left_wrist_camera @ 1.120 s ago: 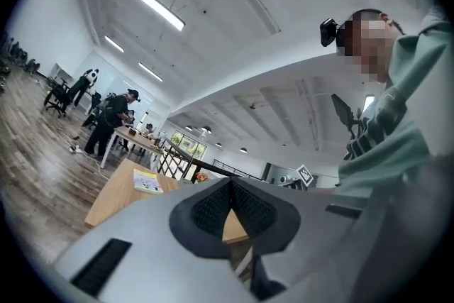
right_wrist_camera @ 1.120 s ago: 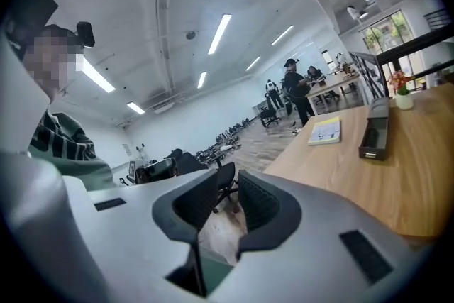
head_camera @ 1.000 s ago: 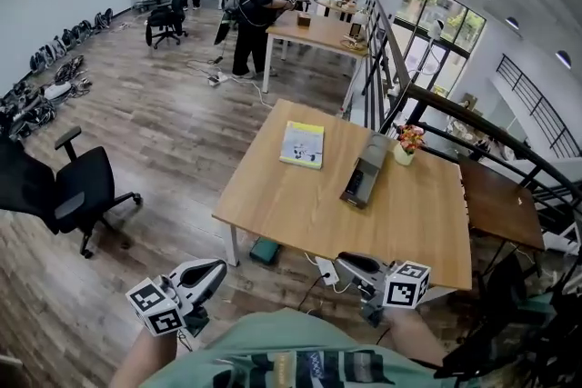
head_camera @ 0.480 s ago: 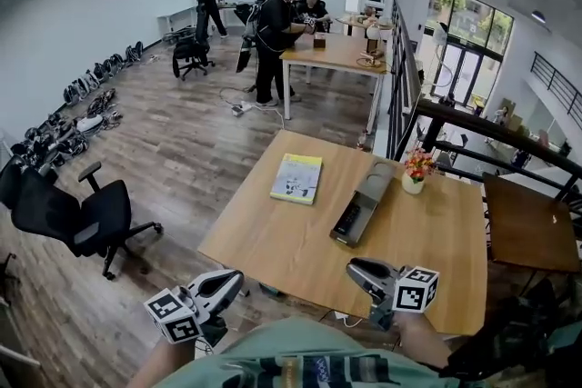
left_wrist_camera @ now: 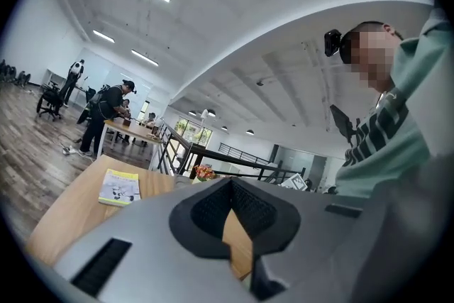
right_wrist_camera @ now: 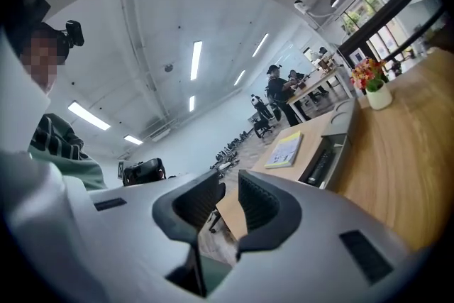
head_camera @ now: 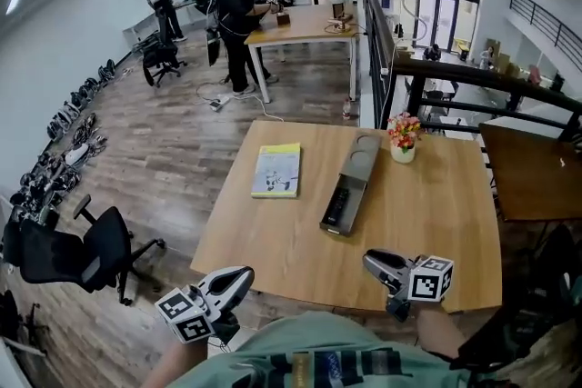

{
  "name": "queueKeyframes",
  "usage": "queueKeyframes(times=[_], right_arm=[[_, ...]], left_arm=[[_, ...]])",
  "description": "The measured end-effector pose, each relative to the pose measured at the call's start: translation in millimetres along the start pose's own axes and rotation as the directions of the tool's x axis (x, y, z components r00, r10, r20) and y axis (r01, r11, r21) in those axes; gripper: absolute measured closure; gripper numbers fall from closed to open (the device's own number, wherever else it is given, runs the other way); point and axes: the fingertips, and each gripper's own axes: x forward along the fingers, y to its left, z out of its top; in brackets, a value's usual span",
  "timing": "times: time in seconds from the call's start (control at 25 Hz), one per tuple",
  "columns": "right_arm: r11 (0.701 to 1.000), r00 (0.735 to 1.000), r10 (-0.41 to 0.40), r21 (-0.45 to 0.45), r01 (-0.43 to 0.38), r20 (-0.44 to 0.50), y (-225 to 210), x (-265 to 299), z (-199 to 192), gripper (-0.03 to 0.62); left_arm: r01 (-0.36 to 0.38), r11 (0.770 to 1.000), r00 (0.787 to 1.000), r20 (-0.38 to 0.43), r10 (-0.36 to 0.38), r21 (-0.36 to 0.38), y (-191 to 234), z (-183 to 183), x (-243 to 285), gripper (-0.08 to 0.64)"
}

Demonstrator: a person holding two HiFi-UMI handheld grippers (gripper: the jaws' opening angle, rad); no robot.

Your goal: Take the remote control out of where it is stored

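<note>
**Item 1:** remote control (head_camera: 336, 205). Black, slim, rectangular, button side up. It lies flat and lengthwise inside its holder, filling the near end.

**Item 2:** storage tray (head_camera: 366, 147). Grey, long, narrow and open-topped, with 1 round recess at the far end. It rests flat on the wooden table (head_camera: 273, 241), near the middle, set slightly aslant to the table's edges.

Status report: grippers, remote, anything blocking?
Left gripper shut, empty; right gripper slightly open, empty. Remote lying in its open tray, untouched. Nothing blocking.
</note>
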Motion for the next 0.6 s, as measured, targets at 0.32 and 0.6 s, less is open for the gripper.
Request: queueKeyframes(times=[0.32,0.6], right_arm=[[0.983,0.984,-0.177,-0.041,0.178,0.009,-2,81,20,0.522],[0.962,0.962,-0.271,-0.043,0.269,-0.030,4,160,34,0.522]], left_arm=[[0.151,0.988,0.988,0.014,-0.151,-0.013,107,21,-8,0.566],[0.177,0.984,0.984,0.002,-0.177,0.017,200,60,-32,0.566]])
